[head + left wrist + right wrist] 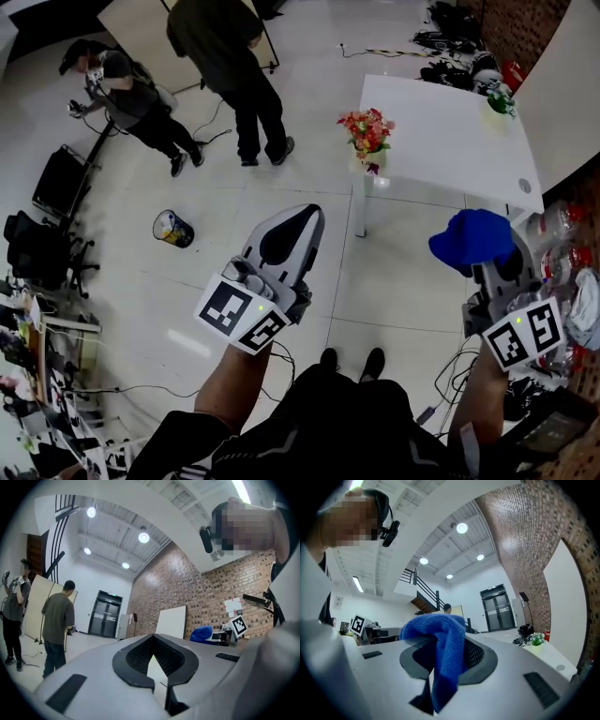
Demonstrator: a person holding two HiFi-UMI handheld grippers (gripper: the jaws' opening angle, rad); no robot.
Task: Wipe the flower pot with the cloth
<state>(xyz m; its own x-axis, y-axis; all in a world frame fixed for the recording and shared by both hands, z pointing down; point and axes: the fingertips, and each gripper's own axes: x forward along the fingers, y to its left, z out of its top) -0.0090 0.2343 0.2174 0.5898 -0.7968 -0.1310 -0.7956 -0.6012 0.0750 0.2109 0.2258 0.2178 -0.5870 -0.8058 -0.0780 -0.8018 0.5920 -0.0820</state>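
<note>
Pinches the blue cloth (472,239) between the fingers of the right gripper (494,272), folds draped over their tips. Holds the left gripper (309,214) fingers pressed together, empty. Stands well apart from the flower pot (367,160) at the white bench (450,131) corner.

cloth (473,241): blue | flowers (367,129): red, pink | table (441,141): white | left tool (300,223): grey

Head view looks steeply down onto the floor (112,216); gripper views face level, roomward (both show the double doors (104,616) (499,609)).
</note>
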